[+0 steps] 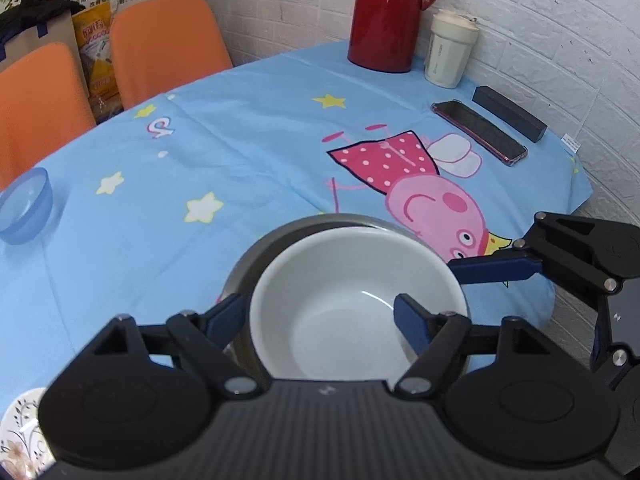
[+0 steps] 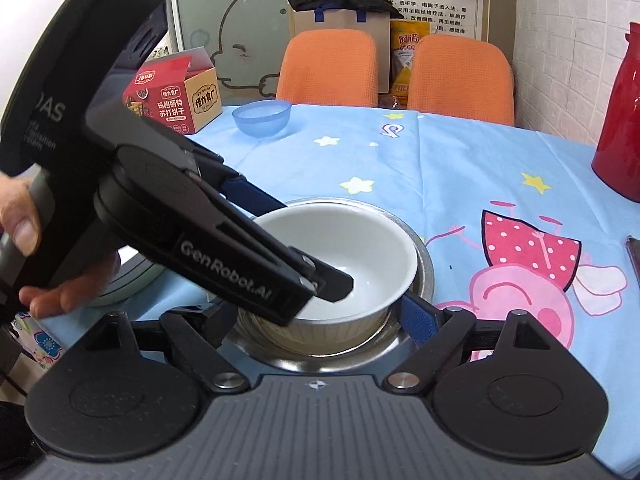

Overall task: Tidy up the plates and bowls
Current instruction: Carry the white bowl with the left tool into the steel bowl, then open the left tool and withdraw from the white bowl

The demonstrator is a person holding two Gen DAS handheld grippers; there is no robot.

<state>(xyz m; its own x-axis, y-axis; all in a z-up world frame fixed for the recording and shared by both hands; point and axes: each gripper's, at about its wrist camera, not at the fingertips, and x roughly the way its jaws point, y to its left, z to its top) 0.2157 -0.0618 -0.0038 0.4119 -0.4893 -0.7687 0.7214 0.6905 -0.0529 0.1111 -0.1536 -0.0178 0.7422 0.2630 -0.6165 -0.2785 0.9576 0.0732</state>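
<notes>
Left gripper (image 1: 320, 316) fingers straddle white bowl (image 1: 352, 304) rim inside steel bowl (image 1: 288, 236)

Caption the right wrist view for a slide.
Left gripper places white bowl into steel bowl; right gripper straddles both.

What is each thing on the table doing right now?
White bowl: upright, nested in the metal bowl.
Metal bowl: upright on the table, holding the white bowl.
Blue bowl: upright, empty, alone.
Left hand-held gripper: open, straddling the white bowl's rim.
Right hand-held gripper: open around both bowls.
Thermos: upright, lid on.
Cup: upright, lidded.
</notes>
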